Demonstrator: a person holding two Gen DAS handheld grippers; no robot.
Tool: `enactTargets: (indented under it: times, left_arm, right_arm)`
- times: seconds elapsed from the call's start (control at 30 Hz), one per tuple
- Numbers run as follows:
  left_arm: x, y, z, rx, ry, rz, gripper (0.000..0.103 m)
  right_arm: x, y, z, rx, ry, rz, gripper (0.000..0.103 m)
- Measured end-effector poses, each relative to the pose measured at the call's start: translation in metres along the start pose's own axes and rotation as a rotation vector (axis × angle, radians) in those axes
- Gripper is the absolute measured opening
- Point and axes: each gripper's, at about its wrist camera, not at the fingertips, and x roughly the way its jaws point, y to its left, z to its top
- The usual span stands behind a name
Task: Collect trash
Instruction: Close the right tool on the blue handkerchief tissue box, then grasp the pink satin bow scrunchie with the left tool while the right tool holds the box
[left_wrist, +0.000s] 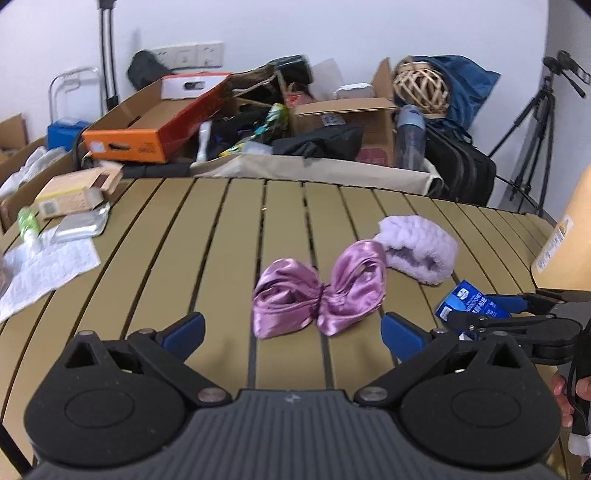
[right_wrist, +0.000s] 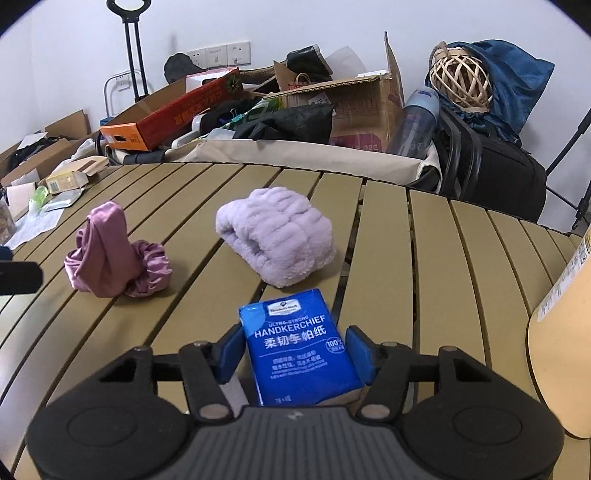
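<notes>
A blue handkerchief tissue pack (right_wrist: 299, 350) lies on the slatted tan table (right_wrist: 443, 258). My right gripper (right_wrist: 295, 332) is shut on it, with a blue pad against each long side. The left wrist view shows that same pack (left_wrist: 465, 301) and the right gripper (left_wrist: 480, 314) at the right edge. My left gripper (left_wrist: 291, 326) stands open low over the table with nothing between its fingers. Just beyond its tips lies a pink satin bow scrunchie (left_wrist: 317, 291) (right_wrist: 110, 254). A fluffy lilac headband (left_wrist: 417, 247) (right_wrist: 277, 232) rests behind it.
Printed paper (left_wrist: 44, 269), a foil pouch (left_wrist: 79, 227), a green bottle (left_wrist: 27, 221) and small cartons (left_wrist: 70, 199) crowd the table's left end. Cardboard boxes (right_wrist: 354, 107) and bags pile up behind. A tan labelled object (right_wrist: 561, 332) is at the right. A tripod (left_wrist: 532, 147) stands further back.
</notes>
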Motion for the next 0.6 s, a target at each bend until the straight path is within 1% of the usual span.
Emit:
enactTargets:
  times: [0.07, 0.13, 0.2, 0.37, 0.47, 0.6]
  left_arm:
    - [0.005, -0.007, 0.002, 0.041, -0.006, 0.003, 0.103]
    - [0.013, -0.014, 0.005, 0.075, -0.004, 0.031, 0.103]
    - [0.022, -0.018, 0.008, 0.099, 0.001, 0.043, 0.103]
    - [0.037, -0.020, 0.015, 0.113, 0.018, 0.019, 0.103]
    - [0.051, -0.022, 0.018, 0.122, 0.053, 0.010, 0.103]
    - [0.067, -0.024, 0.021, 0.125, 0.085, 0.033, 0.103]
  right_arm:
    - [-0.001, 0.000, 0.000, 0.003, -0.001, 0.003, 0.057]
    - [-0.003, 0.000, -0.001, 0.004, -0.005, 0.010, 0.056]
    - [-0.006, -0.003, -0.002, 0.020, -0.020, 0.014, 0.055]
    - [-0.022, -0.017, 0.002, 0.088, -0.083, 0.018, 0.055]
    - [-0.033, -0.023, 0.002, 0.110, -0.114, 0.010, 0.055]
    - [-0.045, -0.029, 0.002, 0.118, -0.138, 0.003, 0.055]
